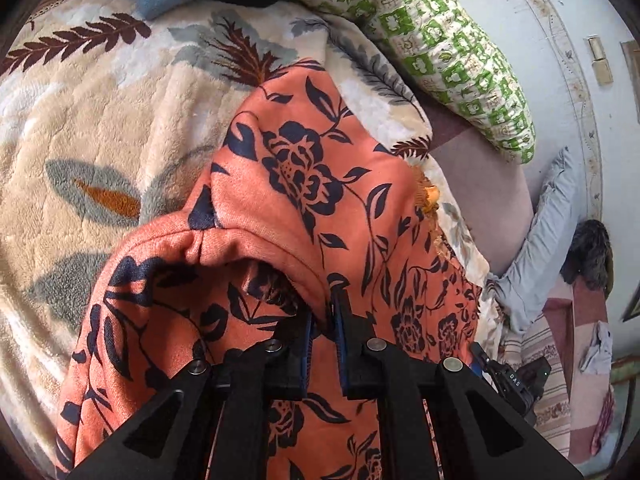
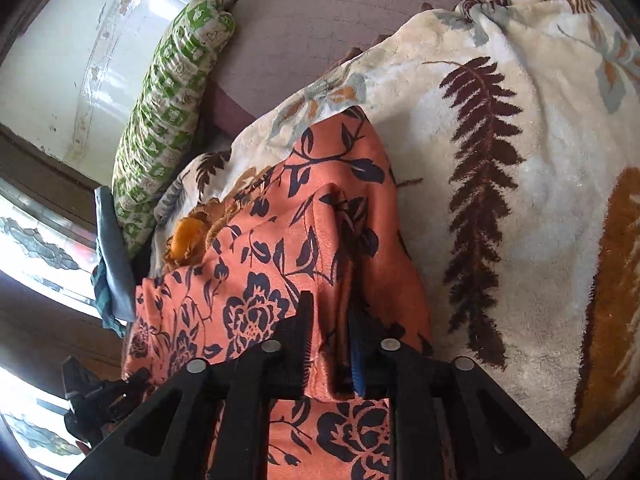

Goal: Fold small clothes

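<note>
Bed: leaf-print fleece blanket point(image 1: 100, 128) | orange floral garment point(image 1: 320, 184) near its edge | left gripper point(image 1: 324, 320) jaws clamped on garment fold | right gripper point(image 2: 330, 344) jaws parted, fabric between.

Orange garment point(image 1: 304, 168), navy floral print

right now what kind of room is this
Most likely a bedroom: a plush leaf-print blanket covers a bed, a green patterned pillow lies against the wall, and an orange floral garment is spread on the blanket.
</note>
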Tool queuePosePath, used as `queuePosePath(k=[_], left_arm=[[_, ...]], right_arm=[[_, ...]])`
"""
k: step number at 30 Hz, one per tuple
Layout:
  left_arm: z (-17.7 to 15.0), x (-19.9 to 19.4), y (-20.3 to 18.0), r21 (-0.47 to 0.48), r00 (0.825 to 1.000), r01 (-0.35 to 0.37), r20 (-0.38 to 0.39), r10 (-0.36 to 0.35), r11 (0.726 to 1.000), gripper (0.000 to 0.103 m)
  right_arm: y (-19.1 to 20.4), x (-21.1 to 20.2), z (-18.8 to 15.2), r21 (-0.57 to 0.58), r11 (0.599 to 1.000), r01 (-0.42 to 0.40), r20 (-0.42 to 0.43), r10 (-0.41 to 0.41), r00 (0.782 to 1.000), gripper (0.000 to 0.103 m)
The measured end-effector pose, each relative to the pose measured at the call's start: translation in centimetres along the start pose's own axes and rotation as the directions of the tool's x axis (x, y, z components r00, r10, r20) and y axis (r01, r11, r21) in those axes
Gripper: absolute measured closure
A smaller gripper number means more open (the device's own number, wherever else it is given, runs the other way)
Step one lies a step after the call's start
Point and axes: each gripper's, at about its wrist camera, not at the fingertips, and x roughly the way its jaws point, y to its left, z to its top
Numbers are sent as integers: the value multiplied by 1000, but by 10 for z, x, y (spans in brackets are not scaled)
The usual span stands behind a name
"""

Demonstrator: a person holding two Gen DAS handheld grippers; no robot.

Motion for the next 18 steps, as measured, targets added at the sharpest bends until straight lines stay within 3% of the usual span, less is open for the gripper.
queuePosePath(k=[2, 4, 7, 9, 11, 18], left_arm=[[9, 2, -2, 1, 1000, -16, 13, 16, 1000, 85], [16, 10, -1, -19, 999, -45, -1, 45, 999, 84], [18, 9, -5, -7, 999, -38, 1, 38, 999, 87], [16, -3, -14, 39, 998, -39, 46, 37, 998, 87], [12, -2, -17, 64, 996, -70, 61, 66, 995, 87], [5, 30, 2, 39, 991, -130, 13, 129, 991, 87]], right_arm=[[1, 5, 10, 22, 1000, -11, 1, 11, 1000, 61], [4, 20, 19, 42, 999, 26, -31, -25, 999, 62], [26, 19, 27, -55, 997, 59, -5, -59, 998, 97], [46, -2, 29, -156, 986, 57, 108, -41, 993, 97], [53, -9, 35, -193, 975, 106, 166, -74, 983, 97], [28, 24, 38, -187, 960, 210, 103, -194, 976, 97]])
